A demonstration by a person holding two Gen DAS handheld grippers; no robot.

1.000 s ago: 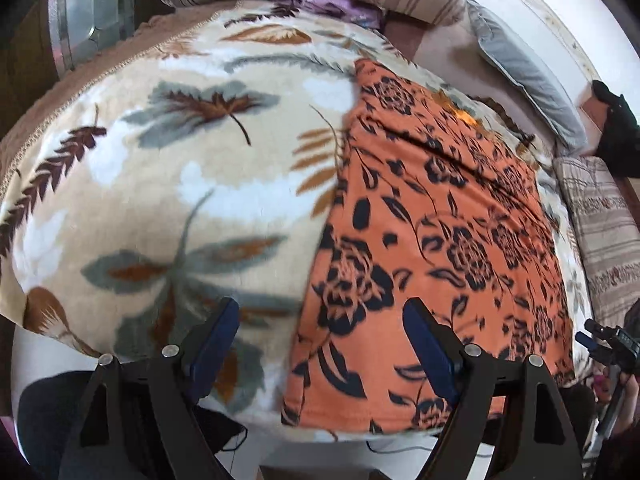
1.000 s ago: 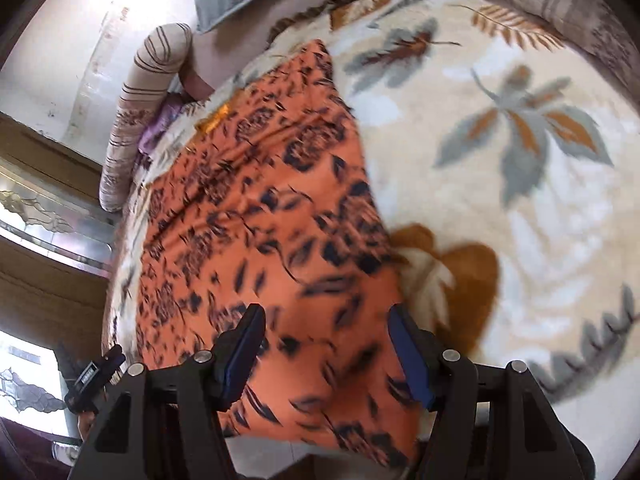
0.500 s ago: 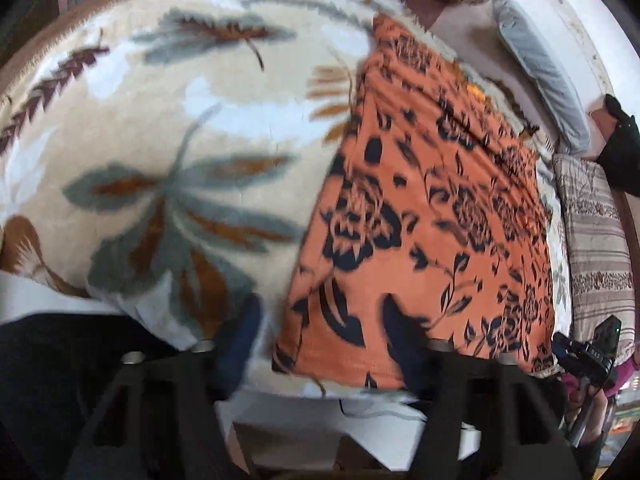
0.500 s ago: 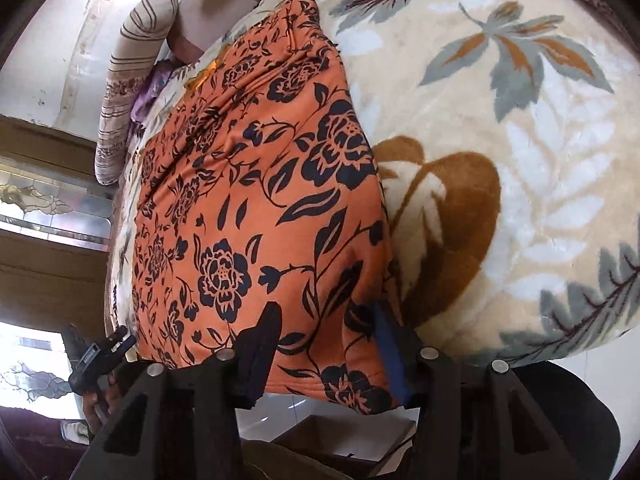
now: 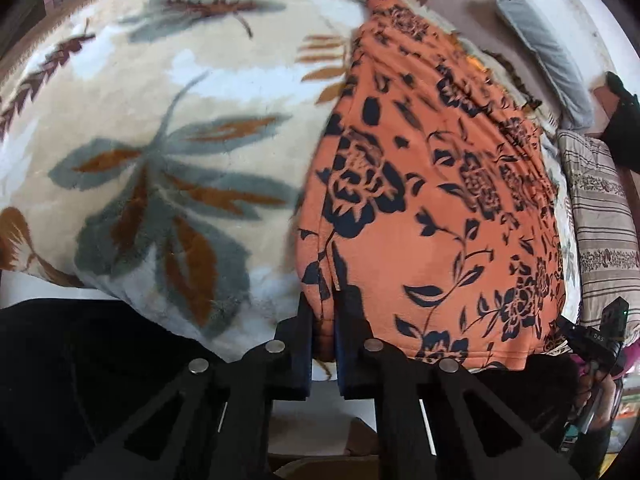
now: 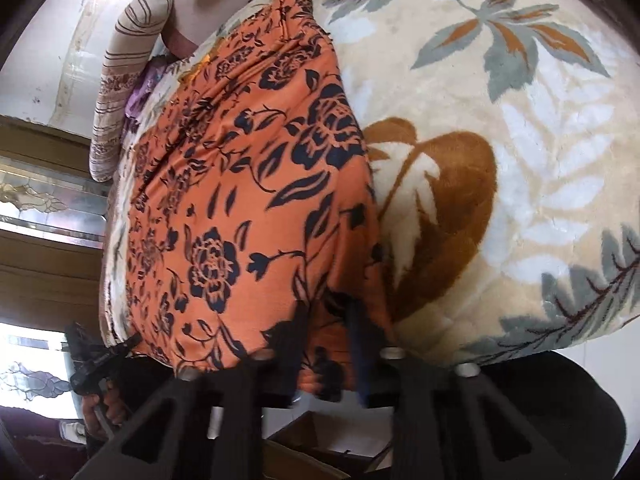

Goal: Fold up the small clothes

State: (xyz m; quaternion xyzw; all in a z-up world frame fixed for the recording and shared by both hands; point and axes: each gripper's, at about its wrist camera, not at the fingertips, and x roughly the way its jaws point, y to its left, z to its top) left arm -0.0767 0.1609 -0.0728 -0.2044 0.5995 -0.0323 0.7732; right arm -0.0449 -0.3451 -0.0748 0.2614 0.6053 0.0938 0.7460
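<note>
Orange floral garment [image 5: 432, 208] x1 on blanket [image 5: 168, 128], 2 hand-held grippers pinching hem: left [image 5: 324, 312], right [image 6: 328, 332]

Garment [image 5: 432, 208] lies flat on blanket [image 5: 168, 128] covering the bed, running from near edge toward far pillows. Left gripper [image 5: 324, 320] pinches garment's near-left corner at bed edge; right gripper [image 6: 326, 344] clamps near-right corner. Striped bolster [image 6: 120, 80] and pillow [image 5: 536, 44] sit beyond garment's far end.
</note>
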